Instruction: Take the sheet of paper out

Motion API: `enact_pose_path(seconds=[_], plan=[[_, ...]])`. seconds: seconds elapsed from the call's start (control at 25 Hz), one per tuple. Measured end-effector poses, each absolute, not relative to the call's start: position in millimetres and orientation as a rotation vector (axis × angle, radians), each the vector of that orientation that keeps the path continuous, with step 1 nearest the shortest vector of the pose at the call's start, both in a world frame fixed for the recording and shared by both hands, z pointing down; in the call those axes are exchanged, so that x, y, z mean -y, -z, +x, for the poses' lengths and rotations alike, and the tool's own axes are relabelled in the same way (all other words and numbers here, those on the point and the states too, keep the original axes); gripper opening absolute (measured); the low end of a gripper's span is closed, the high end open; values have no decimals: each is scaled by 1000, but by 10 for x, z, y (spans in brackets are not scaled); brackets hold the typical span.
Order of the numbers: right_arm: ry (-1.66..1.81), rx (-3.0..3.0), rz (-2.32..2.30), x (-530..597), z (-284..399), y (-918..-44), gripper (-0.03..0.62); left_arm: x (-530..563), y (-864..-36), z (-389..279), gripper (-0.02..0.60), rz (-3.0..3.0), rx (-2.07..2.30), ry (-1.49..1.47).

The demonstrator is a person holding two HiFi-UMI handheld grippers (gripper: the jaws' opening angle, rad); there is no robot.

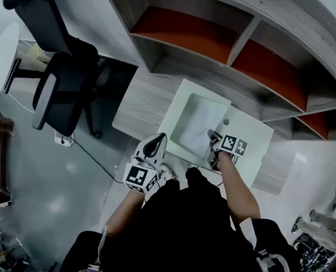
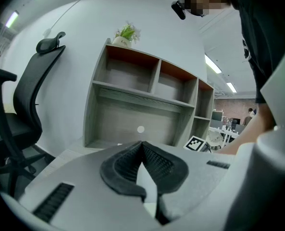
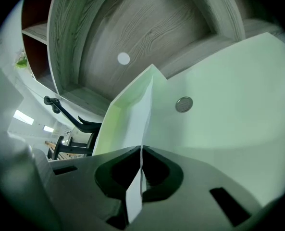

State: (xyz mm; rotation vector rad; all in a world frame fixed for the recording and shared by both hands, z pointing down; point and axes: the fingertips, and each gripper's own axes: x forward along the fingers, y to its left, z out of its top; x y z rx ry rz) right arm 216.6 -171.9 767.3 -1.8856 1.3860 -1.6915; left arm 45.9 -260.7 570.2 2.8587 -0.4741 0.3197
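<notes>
The right gripper [image 1: 213, 136] [image 3: 141, 149] is pinching the near edge of the sheet of paper [image 1: 198, 124] [image 3: 138, 110], its jaws pressing together on it with no gap showing. In the head view the sheet is spreading away from the jaw tips toward eleven o'clock, lying on the pale green folder [image 1: 251, 143] [image 3: 233, 105] on the desk [image 1: 139, 103]. The left gripper [image 1: 158, 140] [image 2: 142, 143] is sitting at about nine o'clock from the right one, at the desk's near edge, jaws meeting at the tips and gripping nothing.
</notes>
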Motion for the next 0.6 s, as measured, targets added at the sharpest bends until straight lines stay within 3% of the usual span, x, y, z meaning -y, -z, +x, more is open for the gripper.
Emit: enact_pose_path(seconds=[0.6], plan=[[1648, -1359, -2080, 1114, 2357, -7640, 23, 2440, -5619, 602, 6, 2899, 368, -295]])
